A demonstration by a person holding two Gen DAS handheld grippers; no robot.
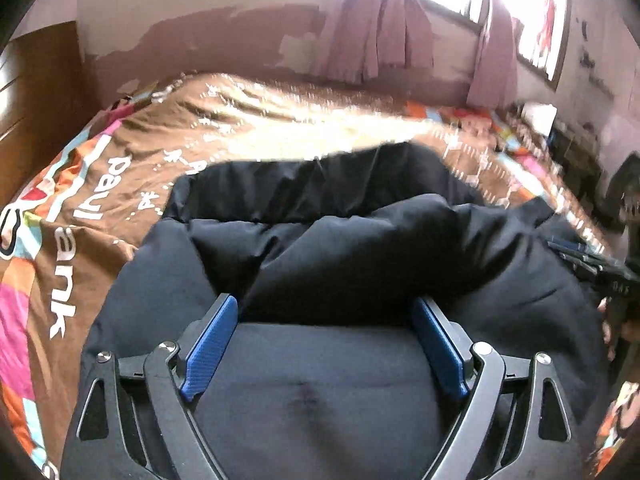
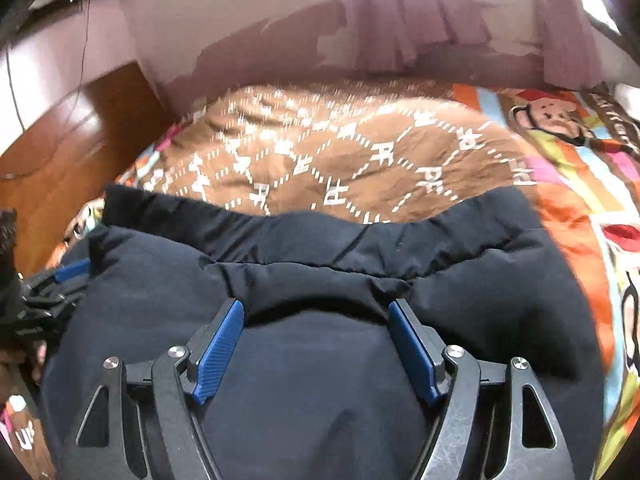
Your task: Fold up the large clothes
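Both of my grippers hang over a dark navy padded jacket (image 1: 360,240) that lies folded on the bed, on a brown bedspread (image 1: 248,120) with white lettering and bright cartoon borders. My left gripper (image 1: 326,308) has its blue pads (image 1: 210,348) spread wide, with the jacket's puffy fold bulging up between them but not pinched. My right gripper (image 2: 316,312) is also spread, its pads standing apart over the jacket's near panel, gripping nothing. Each gripper shows at the edge of the other's view, close alongside. Purple curtains (image 2: 416,20) hang at the bright window beyond the bed.
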